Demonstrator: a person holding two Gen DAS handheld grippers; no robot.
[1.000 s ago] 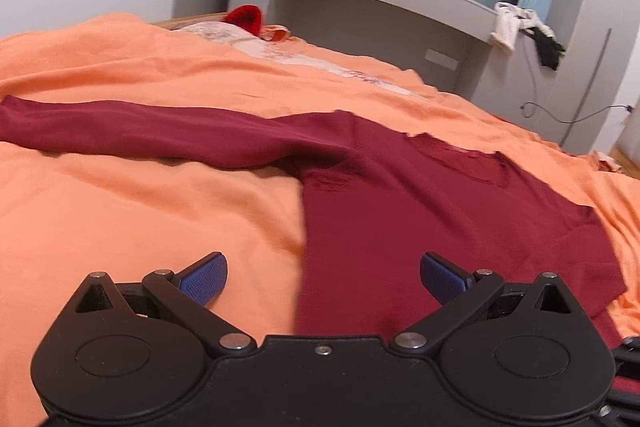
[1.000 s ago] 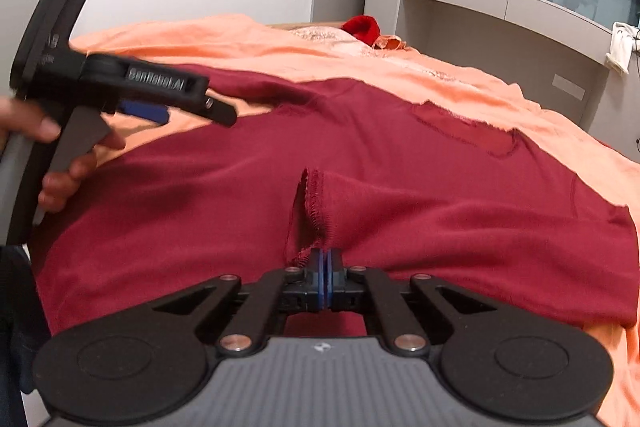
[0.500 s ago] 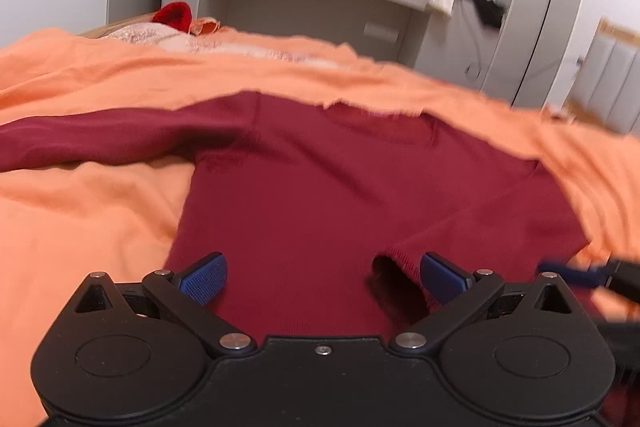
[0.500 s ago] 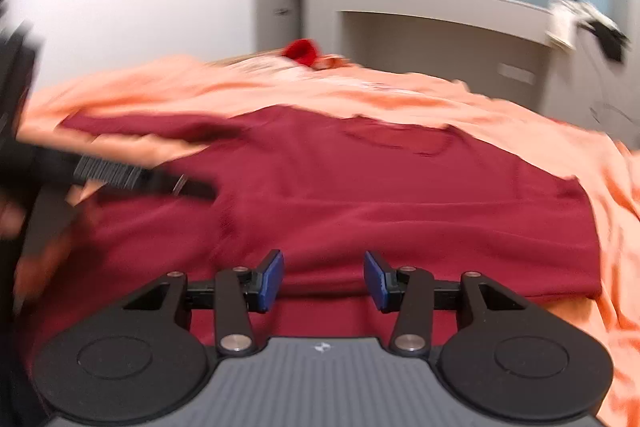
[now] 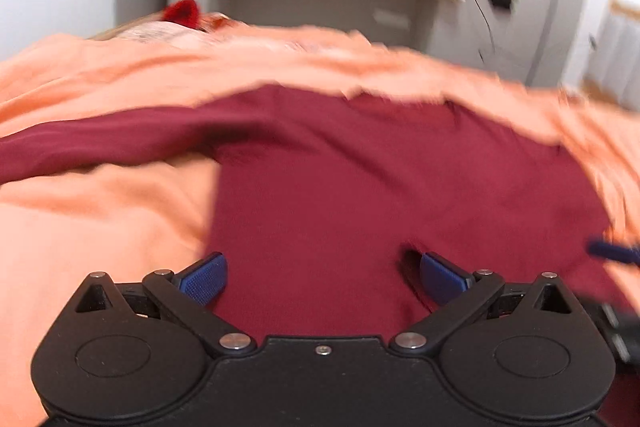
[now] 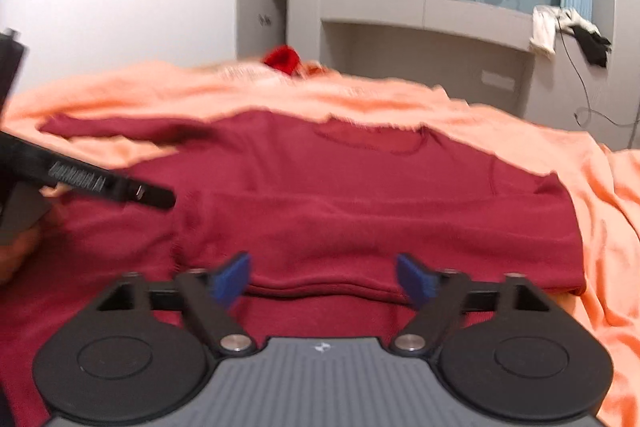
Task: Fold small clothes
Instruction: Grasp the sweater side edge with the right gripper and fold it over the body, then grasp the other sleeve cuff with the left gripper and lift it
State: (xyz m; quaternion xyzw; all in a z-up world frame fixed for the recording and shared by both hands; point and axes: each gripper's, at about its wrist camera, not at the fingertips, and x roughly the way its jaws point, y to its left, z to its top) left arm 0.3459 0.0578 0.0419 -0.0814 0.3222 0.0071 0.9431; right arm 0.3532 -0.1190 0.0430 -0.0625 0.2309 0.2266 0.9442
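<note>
You had the dark red long-sleeved knit top [image 6: 360, 211] flat on the orange bedsheet [image 6: 592, 187], one sleeve folded across it; your right gripper [image 6: 322, 277] was opening, nothing between its pads, and your left gripper [image 5: 322, 277] stood wide and empty. Clear the cloth before regrasping. Only the left wrist view showed the other sleeve [image 5: 100, 143] outstretched toward 9 o'clock.

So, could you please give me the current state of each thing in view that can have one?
dark red long-sleeved top: spread on the orange bedcover, right sleeve folded in across the body, left sleeve lying out to the side.
right gripper: jaws opening, nothing between the pads.
left gripper: open wide over the top, gripping nothing.
</note>
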